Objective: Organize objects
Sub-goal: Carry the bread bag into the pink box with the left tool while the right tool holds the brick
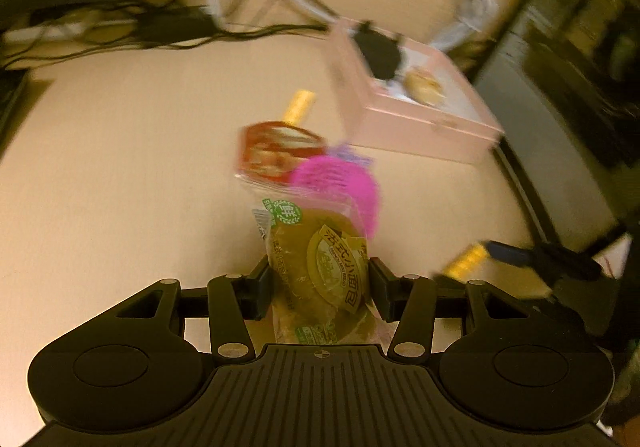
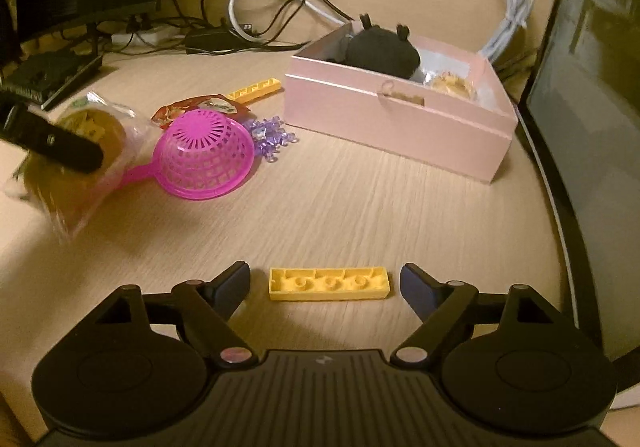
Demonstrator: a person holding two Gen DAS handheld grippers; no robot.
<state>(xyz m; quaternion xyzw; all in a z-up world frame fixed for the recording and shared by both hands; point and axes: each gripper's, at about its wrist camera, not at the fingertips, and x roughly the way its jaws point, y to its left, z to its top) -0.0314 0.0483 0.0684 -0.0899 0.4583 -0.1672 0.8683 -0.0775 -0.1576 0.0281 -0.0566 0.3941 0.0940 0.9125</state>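
My left gripper (image 1: pixel 320 279) is shut on a clear bread packet (image 1: pixel 320 267) with a green and gold label, held above the table; it also shows at the left of the right wrist view (image 2: pixel 86 143). My right gripper (image 2: pixel 325 283) is open, its fingers on either side of a yellow brick (image 2: pixel 329 284) lying on the table. A pink box (image 2: pixel 400 115) at the back right holds a black plush toy (image 2: pixel 382 49) and a wrapped snack (image 2: pixel 452 85). A magenta strainer (image 2: pixel 204 155), a red packet (image 2: pixel 196 107), purple beads (image 2: pixel 270 135) and a second yellow brick (image 2: pixel 256 87) lie left of the box.
Black and white cables (image 2: pixel 256 19) and a power strip run along the back of the wooden table (image 2: pixel 340 215). A dark monitor (image 2: pixel 592 127) stands along the right edge. Dark equipment (image 2: pixel 52 75) sits at the back left.
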